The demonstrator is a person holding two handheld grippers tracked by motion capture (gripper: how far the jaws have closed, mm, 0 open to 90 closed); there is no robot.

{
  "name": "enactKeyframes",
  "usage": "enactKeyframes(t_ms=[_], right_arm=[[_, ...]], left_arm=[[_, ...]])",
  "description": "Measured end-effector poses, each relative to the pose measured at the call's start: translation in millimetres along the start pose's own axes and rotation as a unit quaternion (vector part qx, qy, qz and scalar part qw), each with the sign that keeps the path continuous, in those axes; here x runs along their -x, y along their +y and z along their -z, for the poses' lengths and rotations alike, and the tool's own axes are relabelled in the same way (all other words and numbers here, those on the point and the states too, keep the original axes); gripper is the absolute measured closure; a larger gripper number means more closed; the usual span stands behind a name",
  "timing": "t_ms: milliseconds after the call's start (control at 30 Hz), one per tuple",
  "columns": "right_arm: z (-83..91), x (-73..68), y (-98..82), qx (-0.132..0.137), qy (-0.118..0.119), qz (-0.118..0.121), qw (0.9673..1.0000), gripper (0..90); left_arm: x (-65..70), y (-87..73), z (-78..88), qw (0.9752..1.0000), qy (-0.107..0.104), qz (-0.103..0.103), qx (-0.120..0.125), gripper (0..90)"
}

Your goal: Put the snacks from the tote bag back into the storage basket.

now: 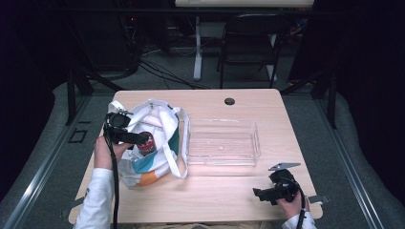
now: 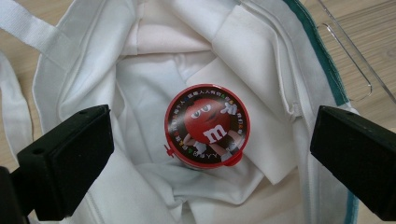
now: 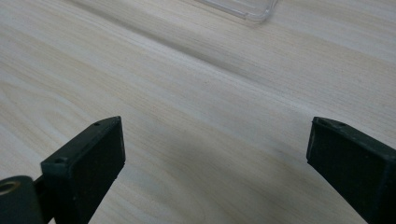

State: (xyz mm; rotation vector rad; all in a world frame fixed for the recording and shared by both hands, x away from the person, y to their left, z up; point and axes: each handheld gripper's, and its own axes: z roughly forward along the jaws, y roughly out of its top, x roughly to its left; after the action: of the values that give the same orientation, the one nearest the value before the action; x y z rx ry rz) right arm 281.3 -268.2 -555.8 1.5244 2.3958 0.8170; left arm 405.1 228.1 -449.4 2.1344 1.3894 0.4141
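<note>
Left gripper point(image 2: 210, 154), jaws spread wide and holding nothing, hangs over the mouth of the white tote bag point(image 2: 261, 60). Between the jaws, deep in the bag, stands a red-lidded M&M's candy tub point(image 2: 207, 126), untouched. Likely risk: closing jaws pinch loose cloth with the tub, or tip it. Right gripper point(image 3: 215, 172), equally wide and empty, hovers above bare table point(image 3: 196, 93) near the clear plastic tray point(image 1: 222, 143).

A white tote bag point(image 1: 165, 119) with teal and orange patches lies open on the pale wood desk point(image 1: 215, 191). A red-lidded candy tub point(image 2: 207, 125) stands inside it, between the wide-apart jaws of the left gripper point(image 2: 210, 135). A clear plastic tray point(image 1: 222, 143) sits just beside the bag, beyond the right gripper's point(image 3: 215, 135) jaws, and 1 dark chair point(image 1: 248, 38) stands behind the desk.
</note>
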Motion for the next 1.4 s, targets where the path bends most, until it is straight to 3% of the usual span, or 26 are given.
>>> enactKeyframes(t_ms=[400, 833, 1400], right_arm=[[0.0, 0.3, -0.2, 0.003, 0.0, -0.002, 1.0, 4.3], [-0.5, 0.6, -0.4, 0.004, 0.001, -0.002, 1.0, 4.3], [0.2, 0.7, -0.7, 0.003, 0.002, 0.0, 1.0, 4.4]], left_arm=[[1.1, 5.1, -16.8, 0.9998, 0.004, -0.007, -0.019, 0.0], [1.3, 12.3, -46.0, 0.9984, 0.012, -0.017, -0.054, 0.1], [-2.1, 10.5, -60.5, 0.9965, 0.022, -0.015, -0.079, 1.3]])
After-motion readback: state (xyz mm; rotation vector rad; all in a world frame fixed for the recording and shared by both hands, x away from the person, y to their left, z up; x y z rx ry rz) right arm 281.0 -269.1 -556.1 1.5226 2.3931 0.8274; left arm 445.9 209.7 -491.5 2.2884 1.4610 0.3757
